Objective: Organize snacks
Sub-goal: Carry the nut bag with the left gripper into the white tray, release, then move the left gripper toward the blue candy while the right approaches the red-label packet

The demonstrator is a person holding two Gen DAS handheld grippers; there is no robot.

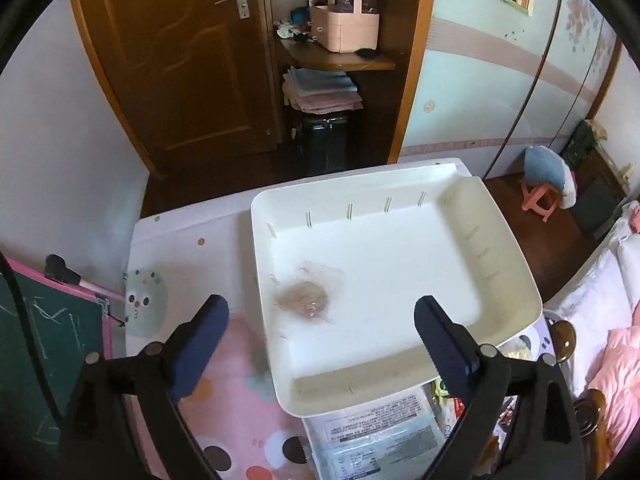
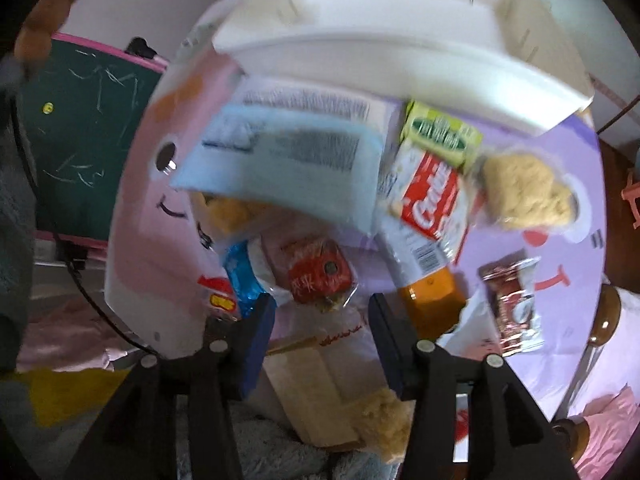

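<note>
**Snacks heaped beside a nearly bare tray**

Pink-and-lilac cartoon cloth covers the table, with crinkly packets heaped below the white plastic tray; one clear-wrapped floss bun already lies inside. Packets look light, soft, slippery and crushable; pinch a sealed edge. Left gripper gapes wide, empty. Right gripper, half-spread, hangs over the red-wrapped snack, touching nothing.
</note>
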